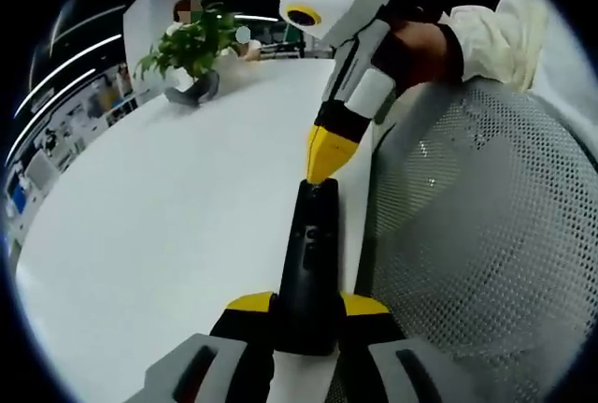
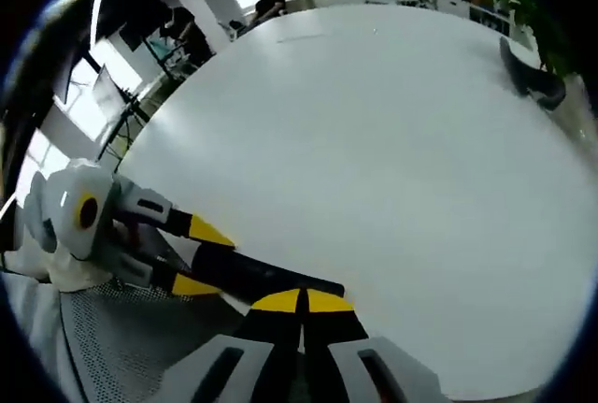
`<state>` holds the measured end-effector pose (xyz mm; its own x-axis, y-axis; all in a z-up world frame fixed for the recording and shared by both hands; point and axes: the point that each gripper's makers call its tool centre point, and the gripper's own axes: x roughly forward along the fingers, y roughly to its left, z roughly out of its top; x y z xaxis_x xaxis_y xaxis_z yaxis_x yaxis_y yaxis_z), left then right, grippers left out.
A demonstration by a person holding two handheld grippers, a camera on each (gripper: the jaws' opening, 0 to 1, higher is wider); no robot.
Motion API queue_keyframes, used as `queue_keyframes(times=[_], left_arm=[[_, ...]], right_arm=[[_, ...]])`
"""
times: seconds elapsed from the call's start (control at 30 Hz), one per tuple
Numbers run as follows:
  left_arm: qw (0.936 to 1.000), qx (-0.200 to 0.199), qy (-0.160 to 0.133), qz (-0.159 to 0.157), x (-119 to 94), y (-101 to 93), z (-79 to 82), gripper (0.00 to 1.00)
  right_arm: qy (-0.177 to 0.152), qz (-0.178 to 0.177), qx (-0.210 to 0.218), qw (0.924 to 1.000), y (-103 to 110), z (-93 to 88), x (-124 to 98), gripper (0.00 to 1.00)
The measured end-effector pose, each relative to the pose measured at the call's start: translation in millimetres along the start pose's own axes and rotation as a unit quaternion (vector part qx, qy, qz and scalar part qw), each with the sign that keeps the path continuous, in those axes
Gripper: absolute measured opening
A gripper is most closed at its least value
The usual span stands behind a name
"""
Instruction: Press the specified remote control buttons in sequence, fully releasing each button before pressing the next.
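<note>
In the left gripper view we see our left gripper at six o'clock, its yellow-tipped fingers clamped on the near end of the black remote control, which runs straight toward twelve o'clock along the edge of the white table. The right gripper comes down from one o'clock, fingers drawn together to a single yellow point that touches the far end of the remote; a hand with a pale sleeve holds it. A white mesh chair back fills the three o'clock side, just beside the remote, and a potted plant stands far off at eleven o'clock. The right gripper view gives us the opposite angle: our right gripper at six o'clock, fingers pressed tip to tip with no gap, sitting over the remote control, so we cannot tell which button lies beneath. The left gripper reaches in from nine o'clock, its fingers on either side of the remote. The table spreads wide toward twelve o'clock, with the mesh chair at eight o'clock and a dark holder at two o'clock.
</note>
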<state>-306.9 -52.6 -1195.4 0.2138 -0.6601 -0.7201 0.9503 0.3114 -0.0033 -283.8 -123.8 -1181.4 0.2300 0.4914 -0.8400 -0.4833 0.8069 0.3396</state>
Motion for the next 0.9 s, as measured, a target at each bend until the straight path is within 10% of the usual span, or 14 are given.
queue_keyframes(times=[0.9], left_arm=[[1.0000,0.003,0.001,-0.003,1.3,-1.4,0.5,0.25]], right_arm=[[0.012,-0.011,0.000,0.9999,0.0,-6.6,3.8,0.00]])
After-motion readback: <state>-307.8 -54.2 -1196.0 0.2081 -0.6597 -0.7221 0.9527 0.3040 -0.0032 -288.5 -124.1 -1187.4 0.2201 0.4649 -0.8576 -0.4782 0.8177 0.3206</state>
